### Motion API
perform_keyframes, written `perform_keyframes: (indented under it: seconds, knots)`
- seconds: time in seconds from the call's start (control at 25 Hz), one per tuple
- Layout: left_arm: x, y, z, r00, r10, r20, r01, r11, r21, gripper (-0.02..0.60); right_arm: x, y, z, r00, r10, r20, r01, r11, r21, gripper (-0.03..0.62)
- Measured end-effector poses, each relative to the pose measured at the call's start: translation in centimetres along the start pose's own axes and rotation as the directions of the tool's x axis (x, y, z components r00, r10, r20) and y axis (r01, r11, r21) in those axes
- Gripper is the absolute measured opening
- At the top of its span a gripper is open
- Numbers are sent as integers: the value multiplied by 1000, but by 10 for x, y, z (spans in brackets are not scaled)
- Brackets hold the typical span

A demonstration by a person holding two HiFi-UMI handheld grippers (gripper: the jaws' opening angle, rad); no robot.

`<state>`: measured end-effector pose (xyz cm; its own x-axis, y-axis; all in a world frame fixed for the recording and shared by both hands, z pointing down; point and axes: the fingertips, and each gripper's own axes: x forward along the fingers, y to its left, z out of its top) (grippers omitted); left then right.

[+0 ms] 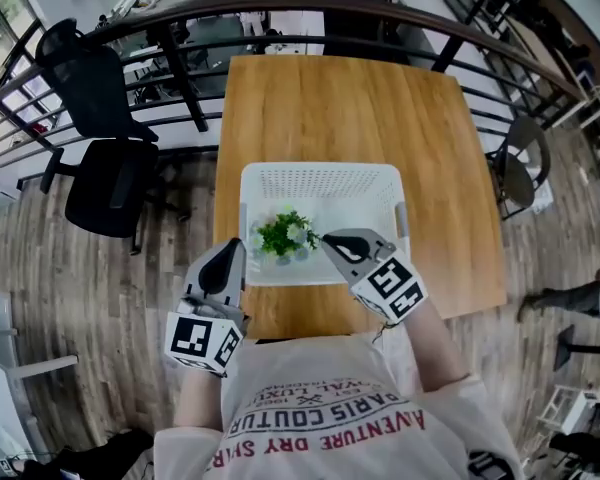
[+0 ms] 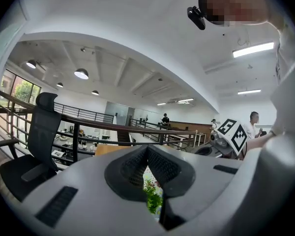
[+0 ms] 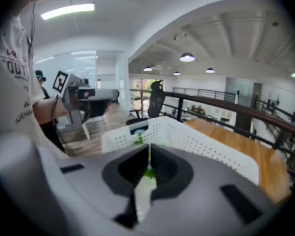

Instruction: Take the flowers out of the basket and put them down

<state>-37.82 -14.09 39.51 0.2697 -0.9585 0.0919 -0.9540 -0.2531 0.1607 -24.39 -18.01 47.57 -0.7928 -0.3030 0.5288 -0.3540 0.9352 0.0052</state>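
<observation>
A white perforated basket (image 1: 320,180) stands on the near half of the wooden table (image 1: 350,108). A small bunch of green and white flowers (image 1: 285,235) lies in its front left part. My left gripper (image 1: 238,244) is shut and empty, with its tip at the basket's front left corner, just left of the flowers. My right gripper (image 1: 325,236) is also shut and empty, and its tip is over the basket just right of the flowers. In the left gripper view, green leaves (image 2: 152,198) show below the closed jaws. In the right gripper view, the basket (image 3: 196,139) lies ahead.
A black office chair (image 1: 100,128) stands left of the table on the plank floor. A dark curved railing (image 1: 280,8) runs behind the table's far edge. Someone's legs (image 1: 570,296) show at the right edge. Bare table wood reaches beyond and right of the basket.
</observation>
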Motion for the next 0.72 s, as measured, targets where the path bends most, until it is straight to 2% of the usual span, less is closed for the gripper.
perform_keyframes:
  seconds: [0.08,0.12,0.24,0.28,0.52,0.72]
  knots:
    - [1,6,-7,1000,17,-10,-17,1000,-11,21,12,7,-10,995,72,-69,-75,996,-41,33]
    - [1,8,-11,1000,25,-19,-25,1000,-15,21,18,10,-16,988,112,-107,-118,992,-53,55]
    - [2,14,-22,998,39,-45,-40,999,-35,21,32,15,-33,950,219,-221,-246,964,-100,264]
    - [4,18,-25,998,48,-51,-50,998,-43,21,38,14,-38,941,235,-244,-269,956,-118,291]
    - [9,35,-37,992,111,-66,-117,989,-93,21,77,-10,-61,927,260,-269,-298,949,-108,356]
    - [8,46,-55,981,164,-106,-176,977,-119,21,108,-10,-87,882,337,-329,-381,921,-79,383]
